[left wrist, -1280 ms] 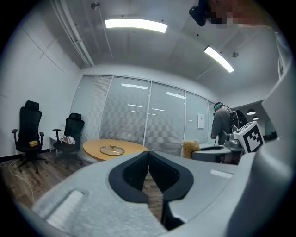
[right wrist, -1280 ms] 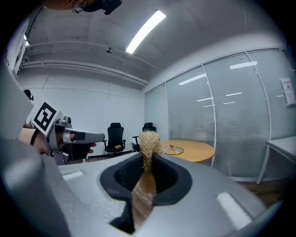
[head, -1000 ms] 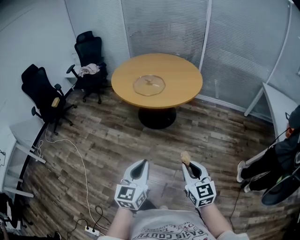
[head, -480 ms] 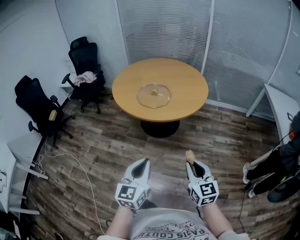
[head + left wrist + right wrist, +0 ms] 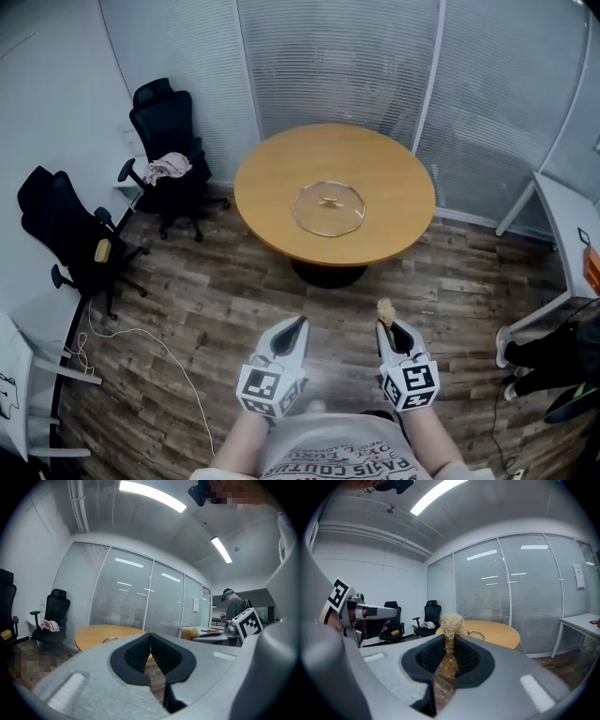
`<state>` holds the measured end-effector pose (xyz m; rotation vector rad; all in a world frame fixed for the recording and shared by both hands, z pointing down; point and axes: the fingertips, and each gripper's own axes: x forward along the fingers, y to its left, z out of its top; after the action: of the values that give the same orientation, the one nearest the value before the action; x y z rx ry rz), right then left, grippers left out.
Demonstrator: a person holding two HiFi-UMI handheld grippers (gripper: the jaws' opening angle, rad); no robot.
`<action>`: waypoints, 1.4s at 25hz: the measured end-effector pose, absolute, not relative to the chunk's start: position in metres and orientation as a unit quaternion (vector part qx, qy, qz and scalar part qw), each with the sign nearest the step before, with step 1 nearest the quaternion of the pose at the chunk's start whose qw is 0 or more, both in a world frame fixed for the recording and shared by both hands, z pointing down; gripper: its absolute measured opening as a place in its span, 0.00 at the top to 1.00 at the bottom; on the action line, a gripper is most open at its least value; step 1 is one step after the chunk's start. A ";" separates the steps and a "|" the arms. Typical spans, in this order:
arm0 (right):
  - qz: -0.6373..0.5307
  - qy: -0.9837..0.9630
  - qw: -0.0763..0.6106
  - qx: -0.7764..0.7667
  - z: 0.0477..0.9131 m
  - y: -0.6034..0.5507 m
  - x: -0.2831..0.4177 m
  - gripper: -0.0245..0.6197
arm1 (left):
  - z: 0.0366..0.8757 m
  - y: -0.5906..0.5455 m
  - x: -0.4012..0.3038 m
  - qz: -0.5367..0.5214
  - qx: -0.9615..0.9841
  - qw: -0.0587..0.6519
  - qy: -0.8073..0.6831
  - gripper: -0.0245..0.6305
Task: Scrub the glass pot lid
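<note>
Head view sets the glass pot lid (image 5: 328, 207) flat on the round table (image 5: 272, 187), well apart from the right gripper (image 5: 385, 324) pinching a fibre scrubber (image 5: 383, 307) and the left gripper (image 5: 296, 323) closed empty, so approach likely comes next.
</note>
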<state>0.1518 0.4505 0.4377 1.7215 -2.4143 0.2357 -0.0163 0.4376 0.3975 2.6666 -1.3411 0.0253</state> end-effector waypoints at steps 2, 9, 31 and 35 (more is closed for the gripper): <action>0.081 -0.808 0.086 0.577 0.439 0.437 0.140 0.87 | 0.398 0.425 -0.022 0.007 0.892 0.078 -0.444 0.95; 0.086 -0.812 0.099 0.569 0.451 0.392 0.124 0.87 | 0.411 0.385 -0.037 0.008 0.887 0.090 -0.453 0.95; 0.090 -0.857 0.108 0.496 0.463 0.116 0.243 0.87 | 0.416 0.140 0.061 0.009 0.827 0.089 -0.555 0.95; 0.098 -0.859 0.116 0.490 0.473 0.078 0.269 0.87 | 0.425 0.105 0.084 0.017 0.823 0.095 -0.560 0.95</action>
<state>0.2689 0.0776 0.4732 1.4333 -2.5141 0.2868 0.0842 0.1048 0.4252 2.4384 -1.6615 0.0494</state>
